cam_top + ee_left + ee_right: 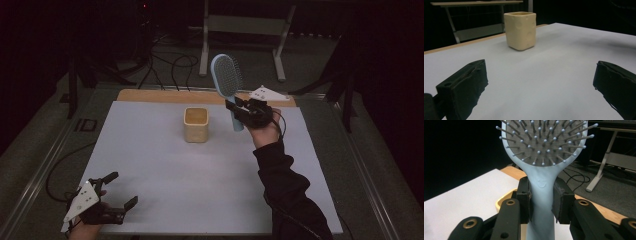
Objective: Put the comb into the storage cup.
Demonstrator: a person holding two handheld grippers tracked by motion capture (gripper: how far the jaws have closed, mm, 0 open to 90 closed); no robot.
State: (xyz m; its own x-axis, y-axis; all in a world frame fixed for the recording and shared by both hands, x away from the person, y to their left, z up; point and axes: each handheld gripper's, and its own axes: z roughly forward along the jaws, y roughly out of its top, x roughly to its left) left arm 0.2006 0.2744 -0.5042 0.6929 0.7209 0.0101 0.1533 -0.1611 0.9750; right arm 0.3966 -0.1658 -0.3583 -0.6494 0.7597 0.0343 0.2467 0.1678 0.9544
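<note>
My right claw [235, 107] grips the hairbrush [227, 80] by its handle, both pads pressed against the light blue neck just under the bristle head. Brush upright, bristles facing me, held in the air above the worktop [150, 165] near its far right corner. Cup [196, 124] stands toward the far edge, just left of the brush, not touching it. My left claw [117, 192] sits at the near left corner, jaws spread wide, nothing between them.

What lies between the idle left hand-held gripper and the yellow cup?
Nothing: in the left gripper view, bare white table runs from the open left hand-held gripper to the yellow cup.
</note>
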